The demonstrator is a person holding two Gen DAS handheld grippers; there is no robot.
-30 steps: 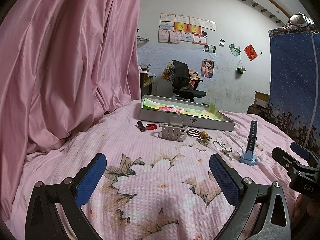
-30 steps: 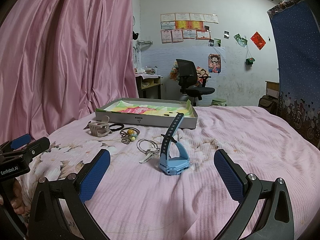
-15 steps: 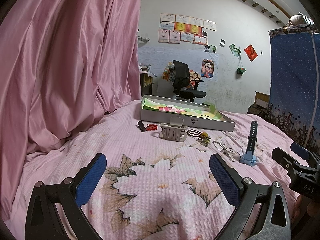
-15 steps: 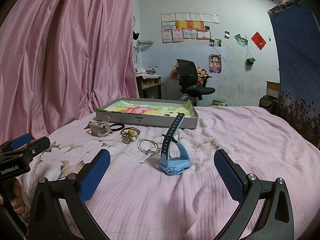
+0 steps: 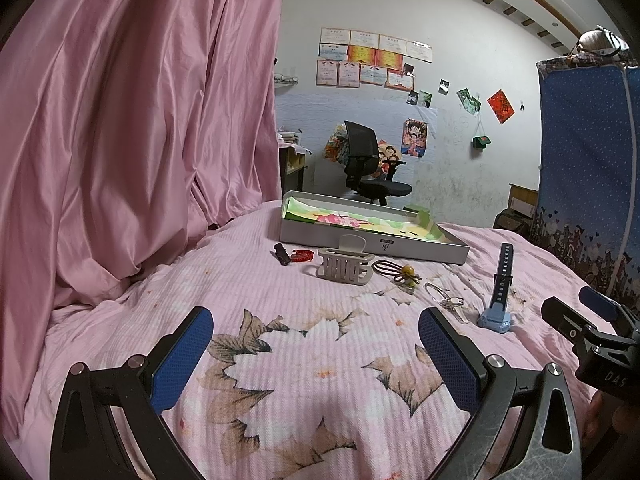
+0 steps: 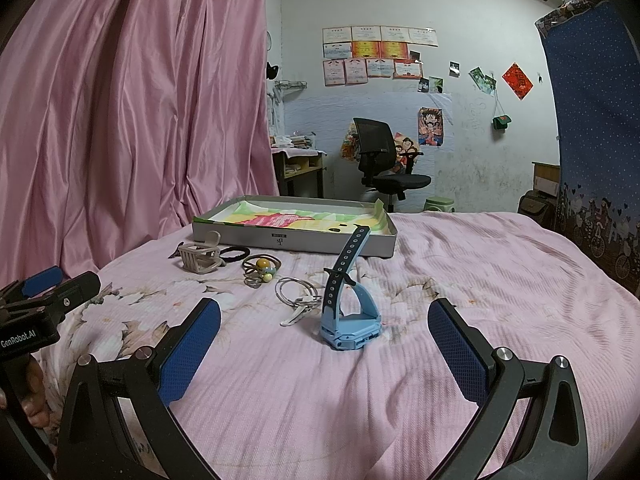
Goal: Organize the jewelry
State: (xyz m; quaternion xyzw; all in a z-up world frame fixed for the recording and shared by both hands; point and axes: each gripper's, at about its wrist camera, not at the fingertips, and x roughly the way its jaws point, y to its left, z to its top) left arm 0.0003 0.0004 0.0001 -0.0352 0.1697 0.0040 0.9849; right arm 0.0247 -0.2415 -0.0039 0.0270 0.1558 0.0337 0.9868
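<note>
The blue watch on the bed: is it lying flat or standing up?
Standing up. The blue watch rests on its case edge on the bedspread, and its dark strap rises nearly upright, tilted slightly toward the tray.

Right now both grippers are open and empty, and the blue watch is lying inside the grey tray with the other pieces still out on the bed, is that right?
Not quite: the blue watch stands on the pink bedspread, in front of the grey tray, not inside it, as the right wrist view shows. The rest holds: left gripper and right gripper are open and empty.
</note>
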